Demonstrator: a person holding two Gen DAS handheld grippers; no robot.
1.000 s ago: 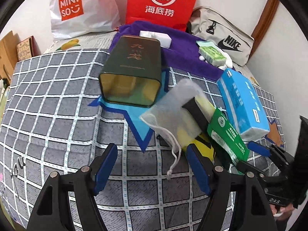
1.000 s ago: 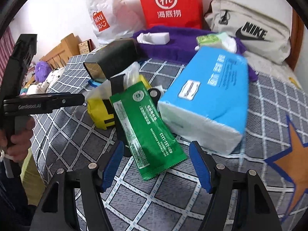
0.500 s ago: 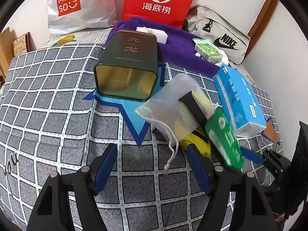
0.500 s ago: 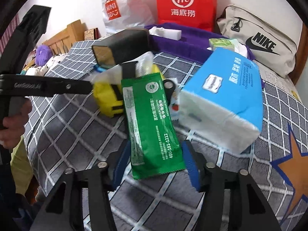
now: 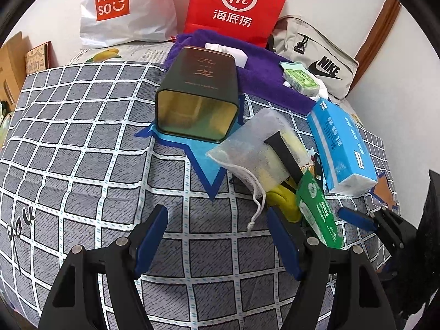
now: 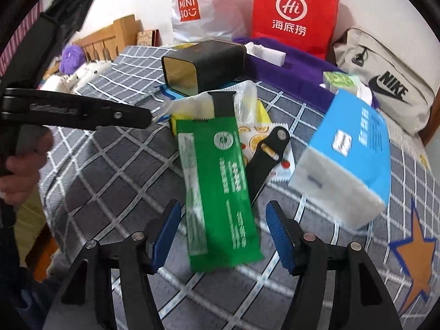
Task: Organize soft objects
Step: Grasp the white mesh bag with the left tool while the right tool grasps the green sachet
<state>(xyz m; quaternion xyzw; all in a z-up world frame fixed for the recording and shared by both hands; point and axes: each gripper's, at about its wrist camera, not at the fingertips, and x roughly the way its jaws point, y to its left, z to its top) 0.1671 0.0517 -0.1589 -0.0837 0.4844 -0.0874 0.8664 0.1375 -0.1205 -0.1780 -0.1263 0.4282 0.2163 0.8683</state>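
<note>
Right wrist view: the right hand-held gripper has advanced over the green packet, whose lower end now lies between its spread blue pads; a second ago it lay ahead of them. Beside it the blue tissue pack sits tilted on the bed. The left hand-held gripper stays open, empty, short of the mesh pouch

R gripper jaws wide, straddling lower end of green packet on checked bedspread; blue tissue pack just right, blurred.
</note>
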